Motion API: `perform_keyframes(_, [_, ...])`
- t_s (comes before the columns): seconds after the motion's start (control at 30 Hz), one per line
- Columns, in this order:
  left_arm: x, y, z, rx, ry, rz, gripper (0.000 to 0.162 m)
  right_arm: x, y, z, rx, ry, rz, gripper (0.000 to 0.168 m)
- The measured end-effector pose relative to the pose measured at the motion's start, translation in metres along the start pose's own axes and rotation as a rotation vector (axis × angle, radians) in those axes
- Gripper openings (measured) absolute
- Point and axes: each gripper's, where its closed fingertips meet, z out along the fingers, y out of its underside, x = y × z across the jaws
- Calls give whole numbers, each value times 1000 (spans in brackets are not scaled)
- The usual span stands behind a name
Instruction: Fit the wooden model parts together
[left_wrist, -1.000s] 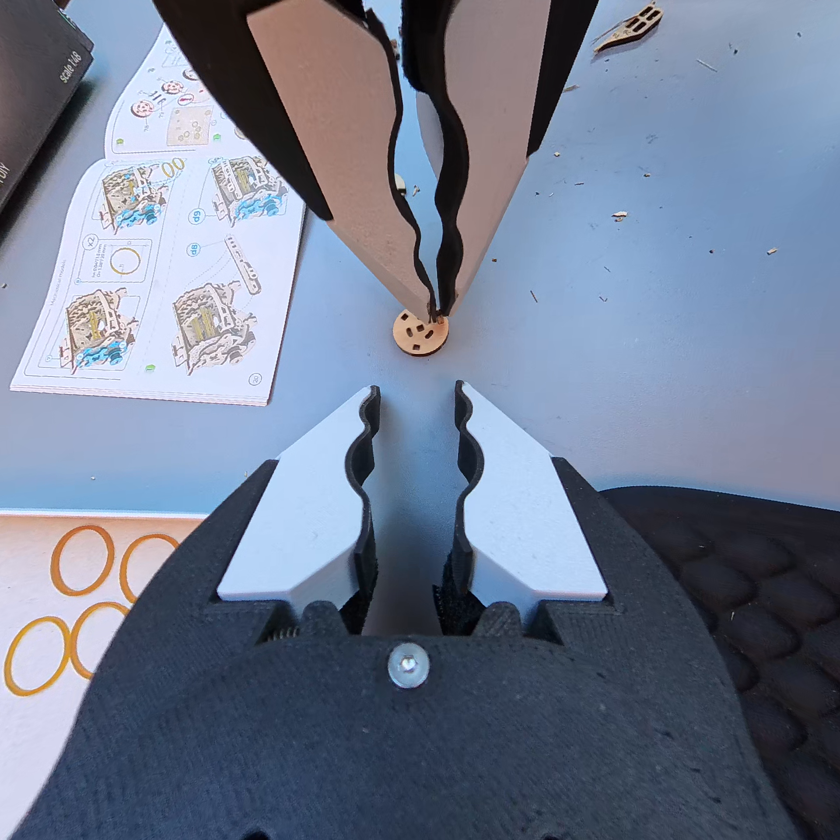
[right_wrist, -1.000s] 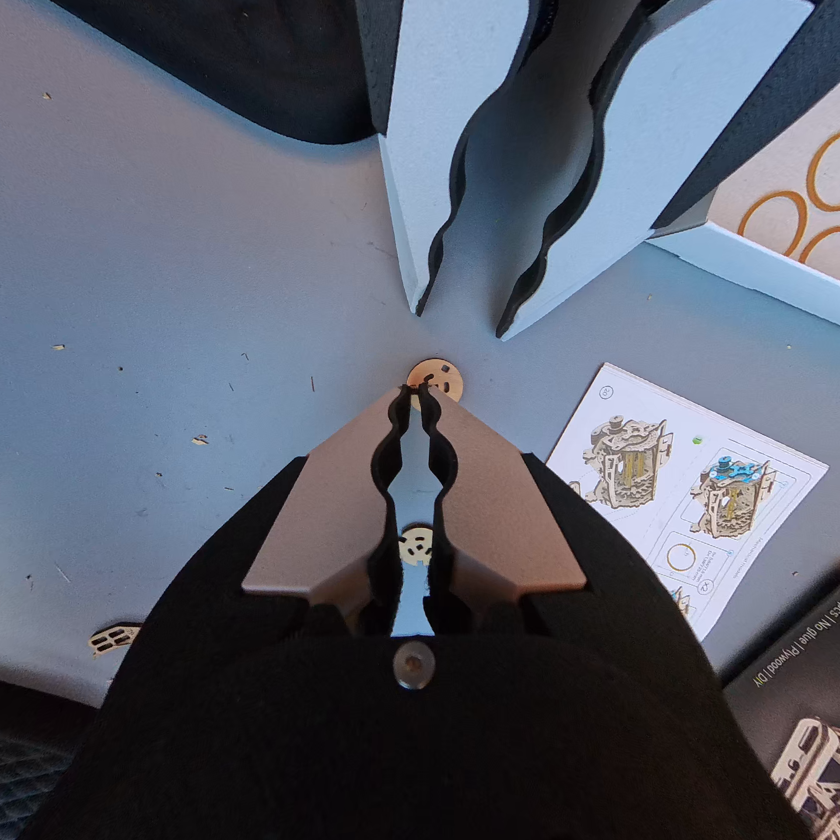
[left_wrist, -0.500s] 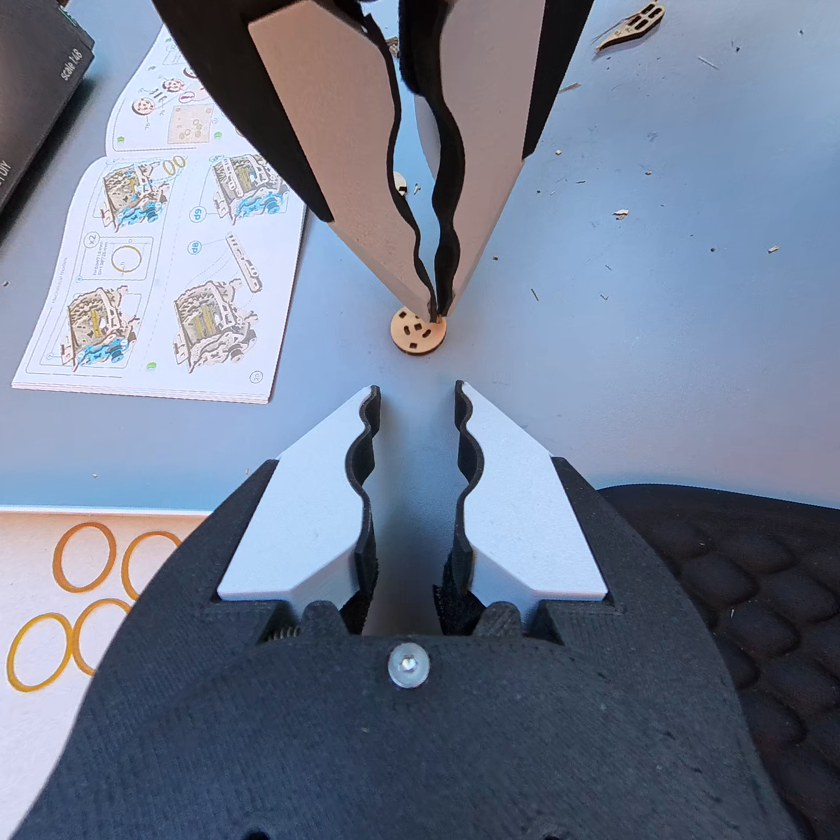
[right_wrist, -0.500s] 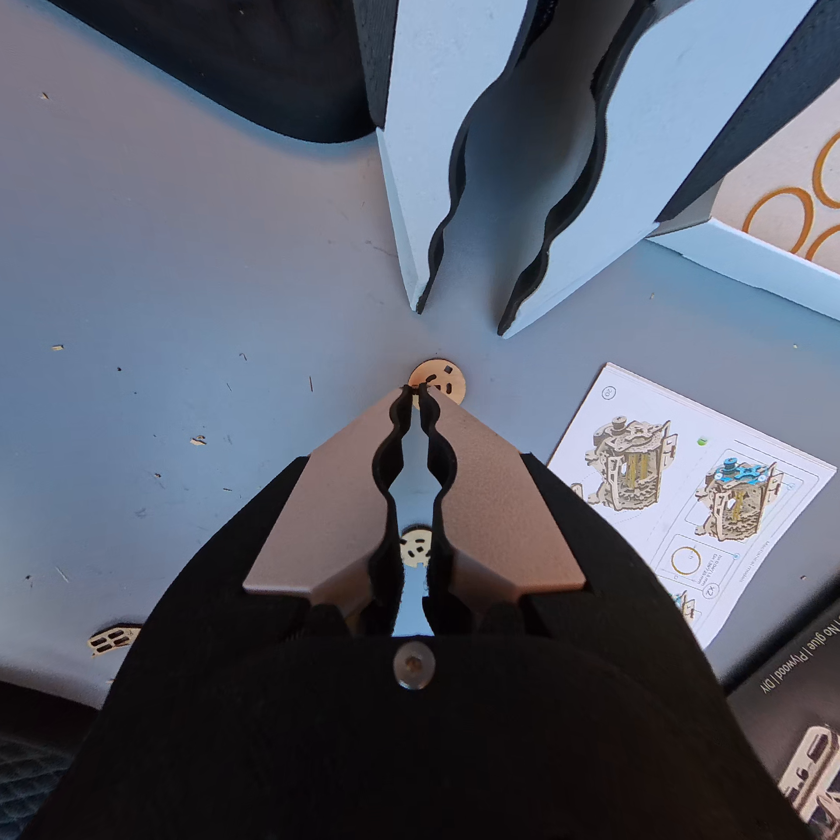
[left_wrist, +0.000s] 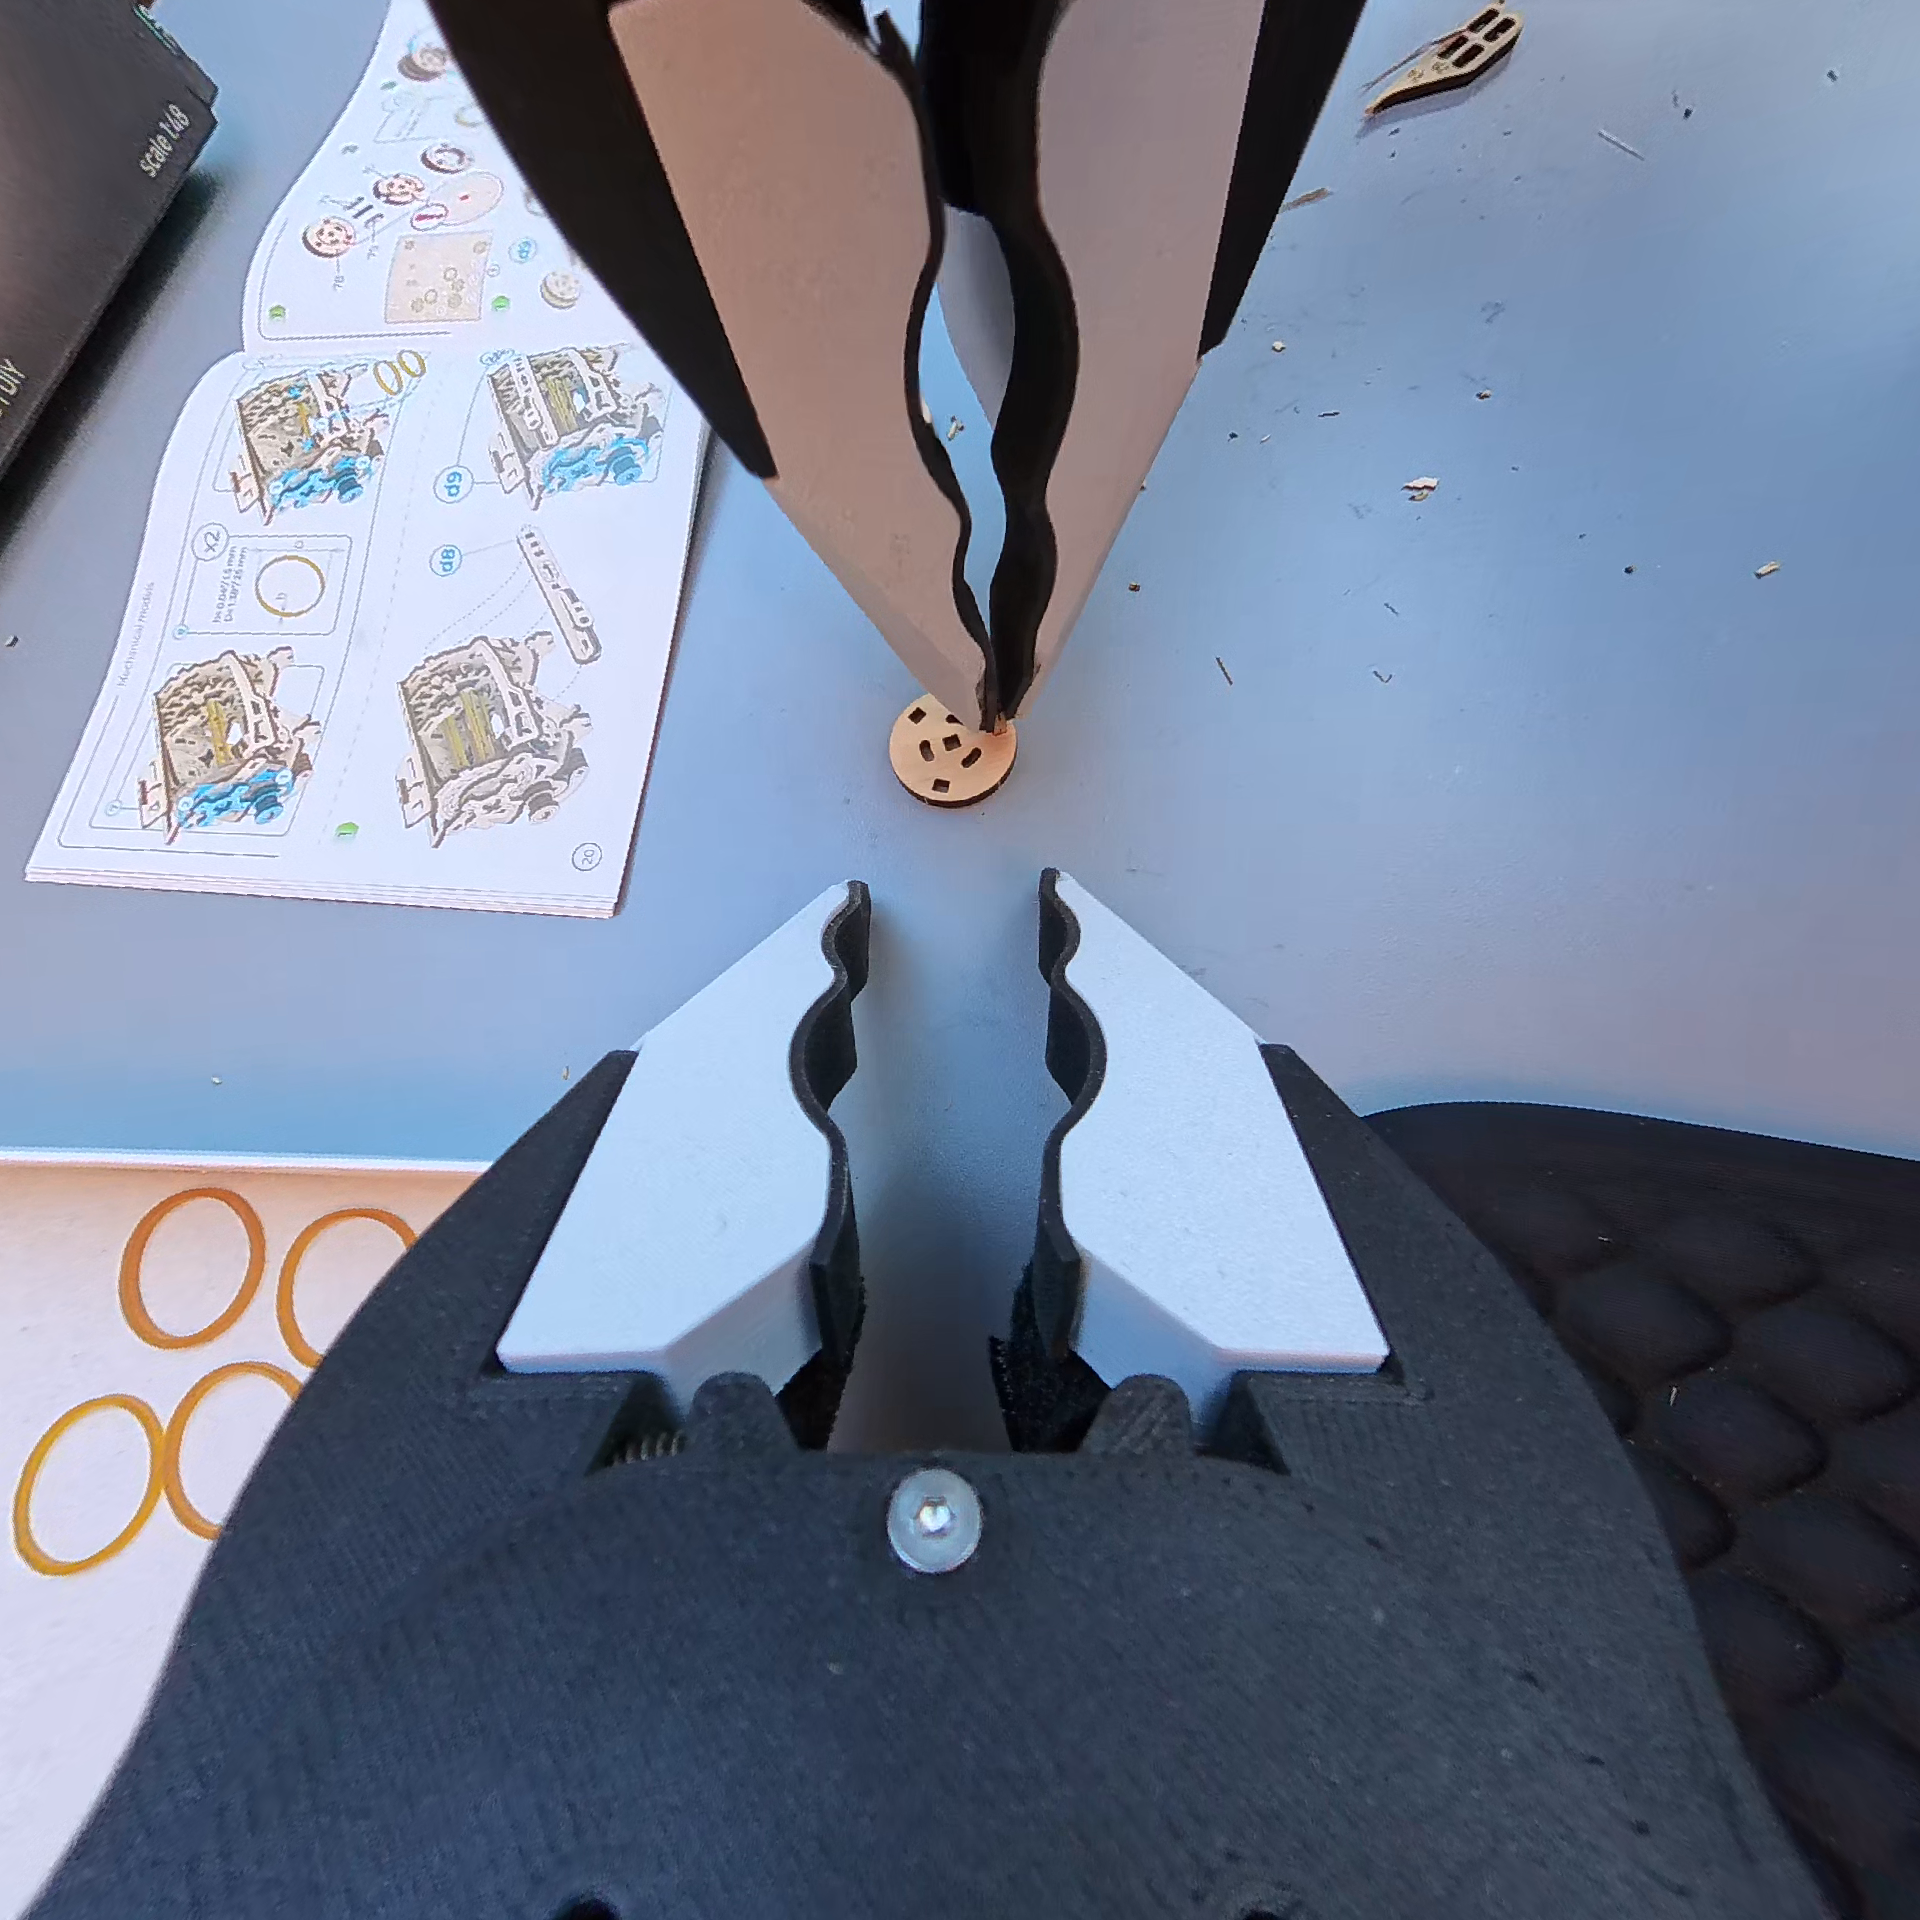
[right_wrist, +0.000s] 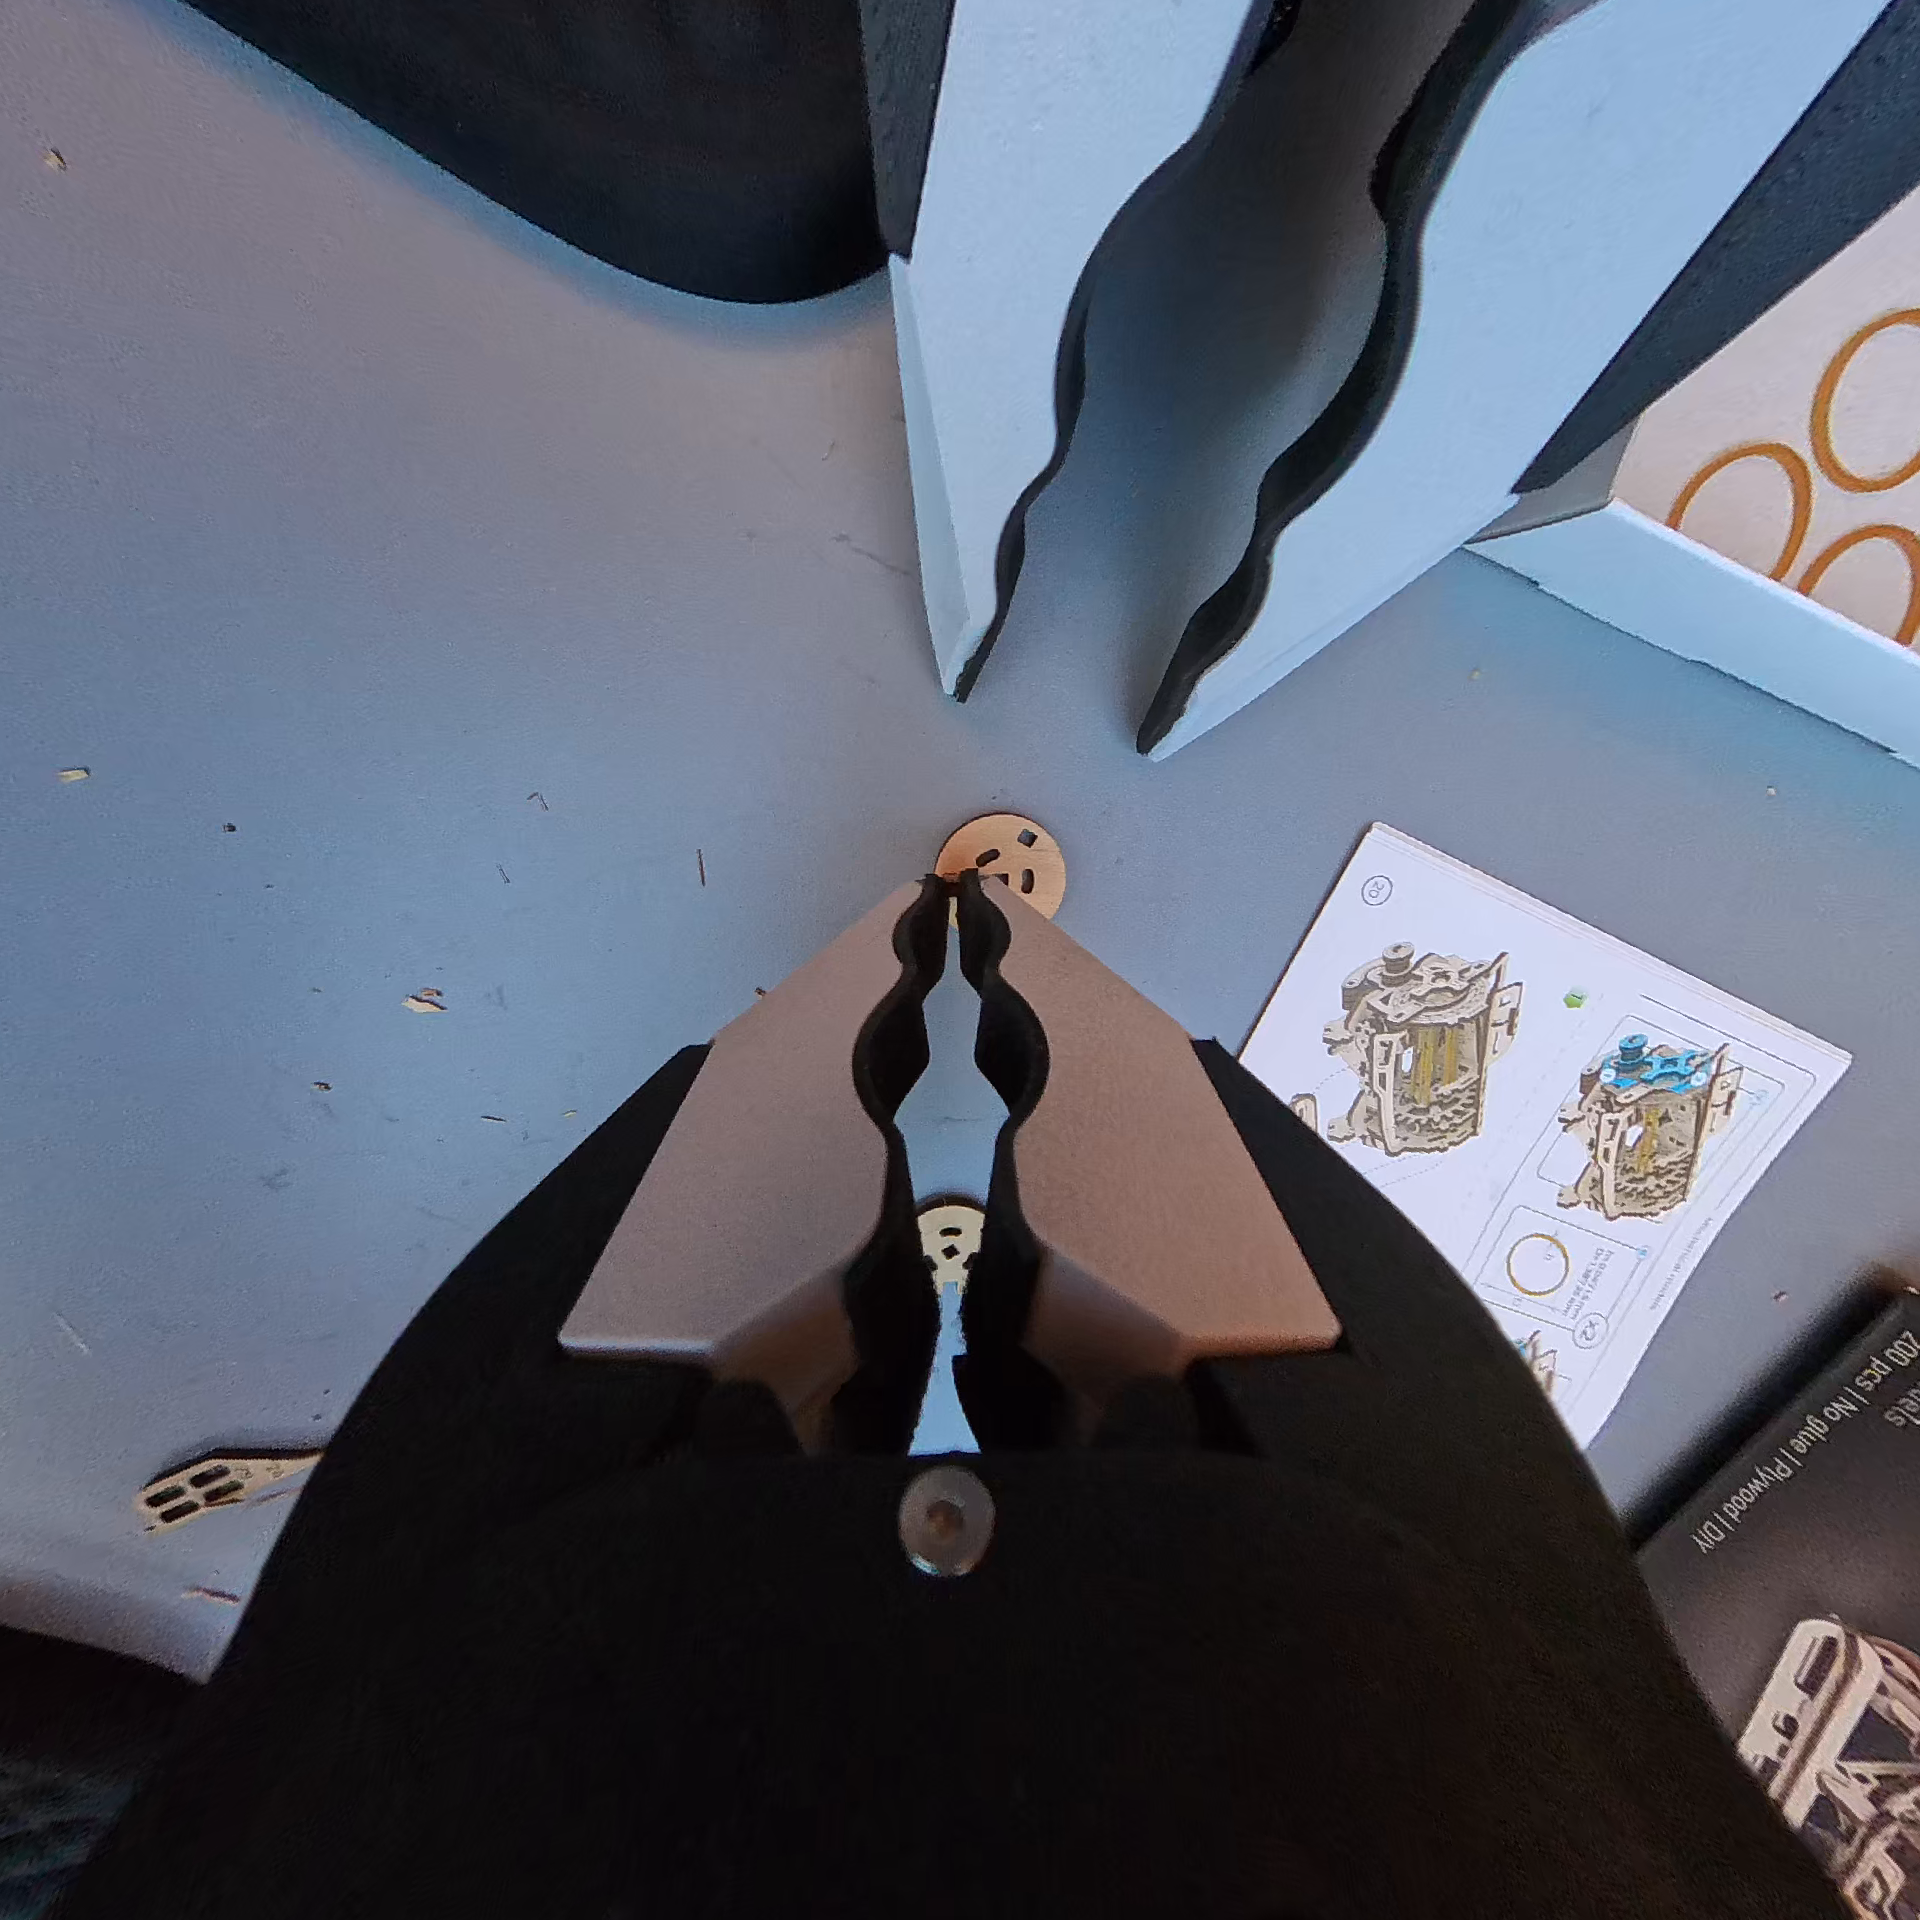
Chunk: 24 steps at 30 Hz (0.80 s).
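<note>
- Left wrist view: our left tool (left_wrist: 948, 894) hangs at 6 o'clock with its jaws parted and empty, above the grey surface (left_wrist: 1455, 831). The wooden disc (left_wrist: 951, 764), pierced with small slots, lies flat at centre. Our right tool (left_wrist: 995, 707) comes down from 12 o'clock, its tips nearly together on what looks like a tiny wooden peg touching the disc's 2 o'clock rim. An instruction booklet (left_wrist: 364, 582) lies open at 10 o'clock, and a loose wooden part (left_wrist: 1449, 57) rests at 1 o'clock.
- At 8 o'clock a shallow pale tray (left_wrist: 62, 1174) holds several orange rubber bands (left_wrist: 192, 1268).
- Right wrist view: the right tool (right_wrist: 954, 883) pinches in over the disc (right_wrist: 1013, 847), while the left tool (right_wrist: 1055, 717) waits agape at 12 o'clock. A second small disc (right_wrist: 948, 1252) shows through the gap between the fingers, and a black box (right_wrist: 1797, 1538) sits at 4 o'clock.
- We judge the step in hand to be seating a peg in a disc slot; next comes a straight press, with the left tool steadying the disc.
</note>
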Motion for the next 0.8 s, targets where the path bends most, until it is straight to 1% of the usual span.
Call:
perform_keyframes(0.1, [0, 0, 0, 1, 2, -2, 32, 0, 0, 0, -2, 12, -3, 2])
perform_keyframes(0.43, [0, 0, 0, 6, 8, -9, 31, -1, 1, 1, -65, -55, -12, 2])
perform_keyframes(0.53, [0, 0, 0, 6, 8, -9, 31, -1, 1, 1, -76, -35, -32, 2])
perform_keyframes(0.8, [0, 0, 0, 4, 5, -7, 31, -1, 2, 1, -28, -10, -18, 2])
